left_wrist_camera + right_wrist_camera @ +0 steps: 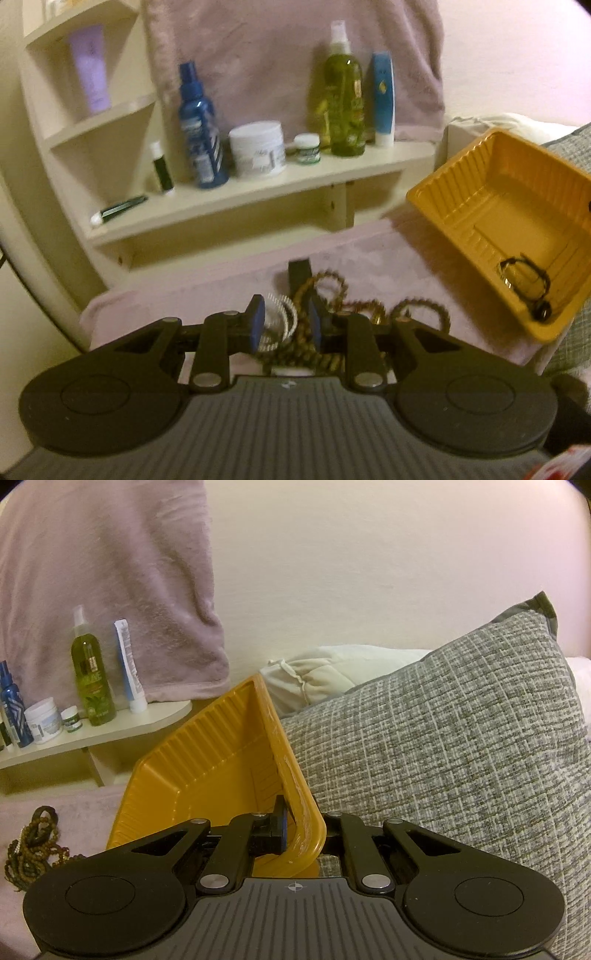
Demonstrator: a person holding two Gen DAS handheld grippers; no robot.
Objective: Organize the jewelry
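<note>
Left gripper [284, 325]: jaws partly apart, blue pads [257, 325] standing on either side of a tangle of jewelry; brown bead strands [310, 328] running up between the two pads, a white ribbed bracelet [282, 319] just past the left pad; cannot tell from the blurred view if the pads press on the beads or only stand around them

Further ahead of this gripper and to its right, more loops of bead necklace [417, 308] lying on a pale pink cloth [207, 288]. Well to the right and a little higher, an orange plastic tray [461, 192], tilted, with a dark ring-like bracelet [524, 280] and a small dark piece beside it in its near lower corner

Beyond the cloth, a cream shelf [258, 199] with bottles: blue bottle [199, 125], white jar [258, 147], small white-green jar [307, 147], green spray bottle [343, 99], blue-white tube [383, 96]. Behind them a pink towel [258, 55] hanging

Right gripper [291, 827]: closed on the near corner rim of the orange tray [207, 760], the left blue pad inside the wall, the other finger hidden behind the rim; tray held tilted, open side facing left. To the left of this gripper, low, the bead pile [33, 845] on the cloth. To the right, close by, a grey woven pillow [461, 738]; behind the tray a white pillow [325, 675]
</note>
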